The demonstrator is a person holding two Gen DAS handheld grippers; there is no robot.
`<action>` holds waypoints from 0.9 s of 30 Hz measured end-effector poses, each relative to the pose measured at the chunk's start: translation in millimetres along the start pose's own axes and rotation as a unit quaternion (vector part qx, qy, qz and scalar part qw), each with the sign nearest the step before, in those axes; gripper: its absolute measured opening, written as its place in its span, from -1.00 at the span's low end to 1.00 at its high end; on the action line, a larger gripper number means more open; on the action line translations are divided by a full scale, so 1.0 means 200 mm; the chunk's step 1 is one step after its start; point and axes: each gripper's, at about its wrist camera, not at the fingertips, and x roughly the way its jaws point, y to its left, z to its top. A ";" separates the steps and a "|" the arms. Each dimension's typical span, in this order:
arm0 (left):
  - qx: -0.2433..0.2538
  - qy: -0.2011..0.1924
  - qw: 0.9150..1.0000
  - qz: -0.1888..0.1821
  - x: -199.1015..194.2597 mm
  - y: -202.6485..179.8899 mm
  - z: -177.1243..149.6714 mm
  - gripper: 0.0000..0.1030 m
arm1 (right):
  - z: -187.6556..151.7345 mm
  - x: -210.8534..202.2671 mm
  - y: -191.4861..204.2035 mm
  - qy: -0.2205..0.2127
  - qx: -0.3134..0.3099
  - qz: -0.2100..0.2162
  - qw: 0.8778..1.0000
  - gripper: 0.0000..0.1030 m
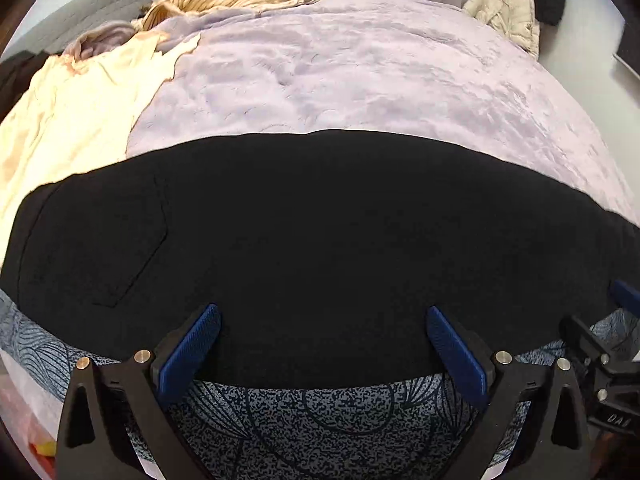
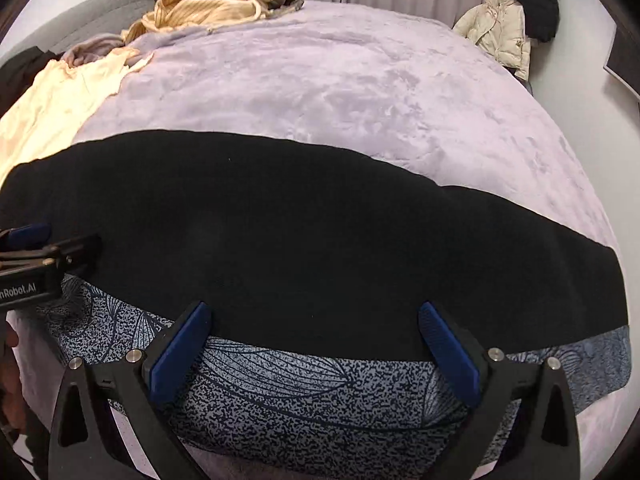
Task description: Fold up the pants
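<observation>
Pants (image 1: 312, 248) lie before both grippers.

Soft even light, heavy fisheye bulge

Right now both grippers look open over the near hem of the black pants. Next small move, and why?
Probably lower both and close on the near edge. The left gripper and right gripper stand open, nothing pinched, and the black pants lie flat across the bed, that edge just under the fingertips.
</observation>
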 end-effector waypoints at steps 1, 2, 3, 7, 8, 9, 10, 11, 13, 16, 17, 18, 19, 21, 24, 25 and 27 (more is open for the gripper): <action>0.002 0.000 1.000 0.000 -0.01 0.00 -0.01 1.00 | -0.01 0.00 -0.01 -0.004 -0.001 0.003 1.000 1.00; -0.002 0.002 1.000 0.004 -0.03 0.02 -0.02 1.00 | -0.02 0.00 -0.01 -0.005 -0.005 0.004 1.000 1.00; -0.007 0.001 1.000 0.010 -0.06 0.04 -0.01 1.00 | -0.03 -0.01 -0.01 -0.004 -0.011 0.004 1.000 1.00; -0.031 -0.066 0.997 0.013 -0.21 0.20 0.08 1.00 | 0.01 -0.12 -0.04 -0.034 0.023 0.026 0.999 1.00; -0.038 -0.069 0.997 0.020 -0.21 0.24 0.12 1.00 | 0.04 -0.13 -0.03 -0.042 0.033 0.041 0.998 1.00; -0.051 -0.064 0.996 0.033 -0.18 0.29 0.17 1.00 | 0.07 -0.13 -0.01 -0.043 0.036 0.046 0.997 1.00; -0.073 -0.056 0.995 0.048 -0.15 0.35 0.21 1.00 | 0.13 -0.09 0.03 -0.038 0.036 0.044 0.998 1.00; -0.100 -0.052 0.992 0.052 -0.12 0.41 0.23 1.00 | 0.17 -0.07 0.08 -0.034 0.031 0.043 0.998 1.00; -0.147 -0.054 0.987 0.039 -0.10 0.54 0.25 1.00 | 0.24 -0.02 0.19 -0.036 0.022 0.060 0.997 1.00; -0.185 -0.014 0.980 0.066 0.00 0.71 0.18 1.00 | 0.29 0.12 0.31 -0.011 0.007 0.064 0.998 1.00; -0.188 -0.011 0.981 0.056 0.01 0.74 0.13 1.00 | 0.29 0.16 0.33 -0.004 -0.002 0.043 0.999 1.00; -0.180 -0.018 0.983 0.039 0.01 0.78 0.10 1.00 | 0.28 0.19 0.34 0.000 -0.012 0.031 0.999 1.00; -0.159 -0.030 0.986 0.035 -0.02 0.77 0.05 1.00 | 0.27 0.18 0.32 -0.004 -0.015 0.037 0.999 1.00; -0.101 -0.039 0.990 0.087 -0.07 0.74 -0.03 1.00 | 0.24 0.15 0.26 -0.006 -0.009 0.018 1.000 1.00; -0.100 -0.046 0.992 0.065 -0.12 0.81 -0.12 1.00 | 0.21 0.13 0.08 -0.003 0.023 -0.011 1.000 1.00; -0.110 -0.046 0.991 0.063 -0.14 0.83 -0.12 1.00 | 0.20 0.12 0.01 0.001 0.039 -0.023 0.999 1.00; -0.130 -0.050 0.988 0.064 -0.19 0.81 -0.12 1.00 | 0.17 0.06 -0.04 -0.002 0.052 -0.036 0.998 1.00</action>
